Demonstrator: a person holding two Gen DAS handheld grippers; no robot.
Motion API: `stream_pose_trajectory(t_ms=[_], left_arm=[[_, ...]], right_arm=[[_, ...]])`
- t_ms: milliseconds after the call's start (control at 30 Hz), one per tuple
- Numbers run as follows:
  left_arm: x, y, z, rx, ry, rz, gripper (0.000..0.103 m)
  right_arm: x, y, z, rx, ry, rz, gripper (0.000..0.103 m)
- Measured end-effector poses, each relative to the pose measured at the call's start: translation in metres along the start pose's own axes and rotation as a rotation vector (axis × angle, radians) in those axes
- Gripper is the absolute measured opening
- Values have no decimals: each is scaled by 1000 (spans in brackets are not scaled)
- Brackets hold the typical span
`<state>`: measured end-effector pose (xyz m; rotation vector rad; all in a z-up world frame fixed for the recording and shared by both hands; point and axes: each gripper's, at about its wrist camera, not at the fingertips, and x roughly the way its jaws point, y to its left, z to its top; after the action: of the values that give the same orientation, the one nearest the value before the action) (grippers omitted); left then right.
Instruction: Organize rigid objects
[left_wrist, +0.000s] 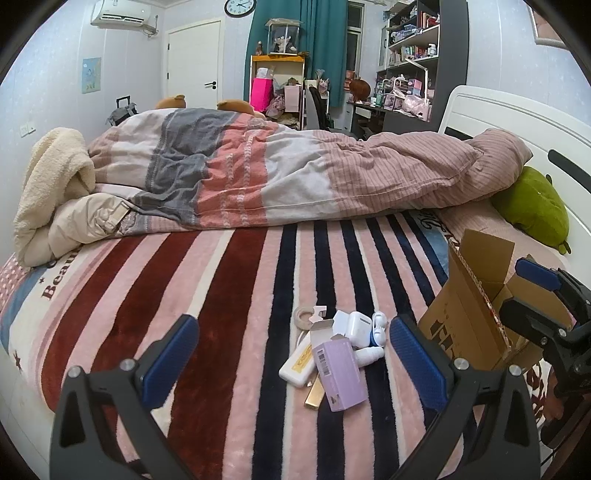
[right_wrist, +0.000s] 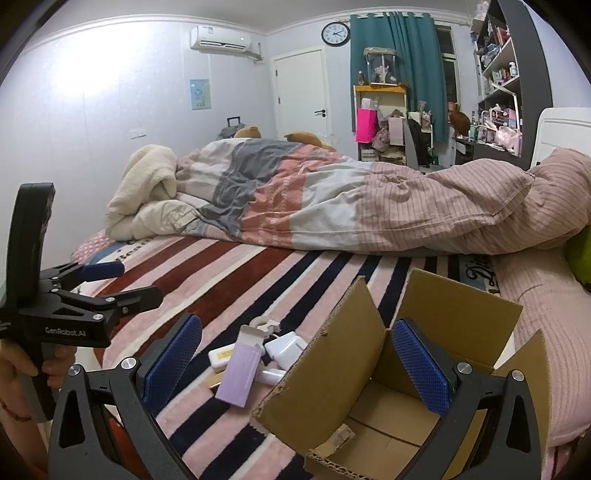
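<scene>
Lying in a small pile at lower centre of the left wrist view, a purple box (left_wrist: 341, 373), white charger (left_wrist: 354, 324) and white bottle (left_wrist: 298, 363) rest on the striped bed (left_wrist: 221, 295). Both the left gripper (left_wrist: 291, 354) and right gripper (right_wrist: 297, 363) have jaws spread wide, holding nothing. An open cardboard box (right_wrist: 369, 369) sits at lower right, just beside the pile.

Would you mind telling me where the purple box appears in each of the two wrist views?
Left wrist view: the purple box lies low and right of centre, nearest the camera in the pile of small items.
Right wrist view: the purple box lies low and left of centre, just left of the cardboard box.
Shared landmark: the cardboard box, on the right in both views.
</scene>
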<state>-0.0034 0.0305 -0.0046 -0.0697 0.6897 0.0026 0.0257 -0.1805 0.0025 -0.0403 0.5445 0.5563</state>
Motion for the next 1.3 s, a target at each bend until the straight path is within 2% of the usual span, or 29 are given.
stream_pose_trajectory(t_ms=[633,1000,1100,1267,1300], left_arm=[[-10,6,-6,1,-2,14,103],[-15,18,-8,-10,-23,-11,103],[-15,32,-7,-20,-43,-17,103],[-8,69,-7,-29,-47,-33,103],[-4,76,-8,-32,-44,-36,102]], right_arm=[[-5,7,0,7,-11,1,103],[-9,16,1,-24,-33,3,102],[-4,35,7,-79,-46,20,98],[21,71,14,-143,-20,86,70],[29,78,13,-148,-6,111,68]])
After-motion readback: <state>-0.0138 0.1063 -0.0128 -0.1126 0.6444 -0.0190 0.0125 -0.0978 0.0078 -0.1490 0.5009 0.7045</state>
